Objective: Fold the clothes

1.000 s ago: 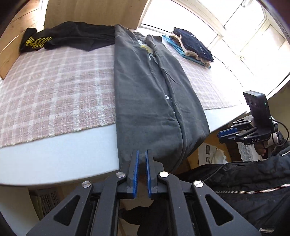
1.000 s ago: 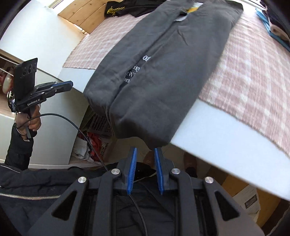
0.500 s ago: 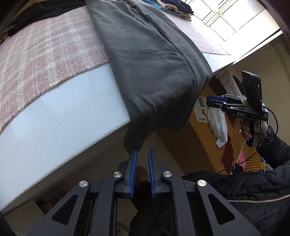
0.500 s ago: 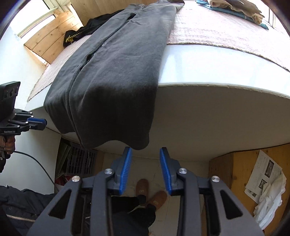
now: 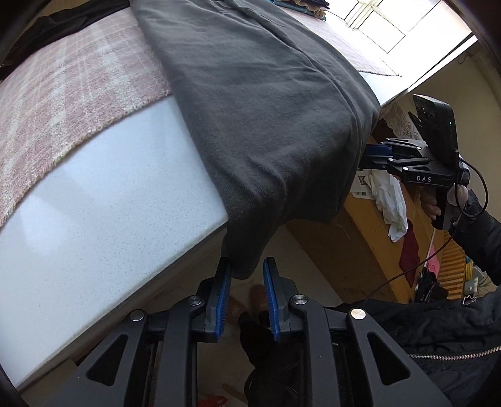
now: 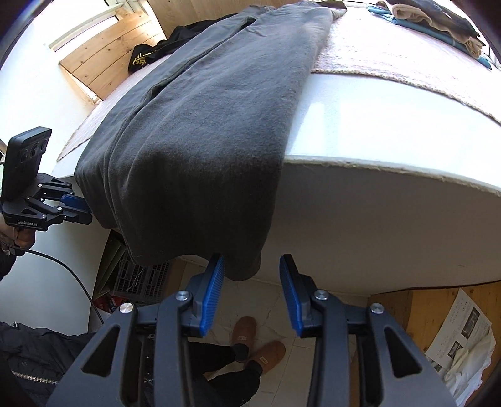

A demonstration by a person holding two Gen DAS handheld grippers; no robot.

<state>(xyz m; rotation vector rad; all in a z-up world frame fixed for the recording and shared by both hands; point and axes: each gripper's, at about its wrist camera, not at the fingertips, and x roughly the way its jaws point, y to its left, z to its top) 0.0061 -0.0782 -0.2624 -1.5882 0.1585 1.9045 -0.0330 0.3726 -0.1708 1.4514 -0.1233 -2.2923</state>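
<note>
A long dark grey garment (image 5: 269, 103) (image 6: 206, 131), folded lengthwise, lies across the white table and hangs over its front edge. My left gripper (image 5: 247, 272) is open just below the hanging left corner, whose tip dips between the blue pads. My right gripper (image 6: 252, 272) is open wider under the hanging right corner, which sits by its left pad. Each gripper shows in the other's view: the right one (image 5: 375, 155) beside the hem, the left one (image 6: 75, 203) at the garment's far side.
A pink plaid cloth (image 5: 69, 84) covers the table (image 6: 375, 137). Folded clothes (image 6: 438, 22) are stacked at the far right, and a black garment (image 6: 156, 53) lies at the far left. Below the table are a crate (image 6: 141, 278), slippered feet (image 6: 250, 341) and papers (image 6: 463, 332).
Both grippers dropped below the table edge and came up to the garment's hanging hem. The jaws of both opened wider, the right most.
</note>
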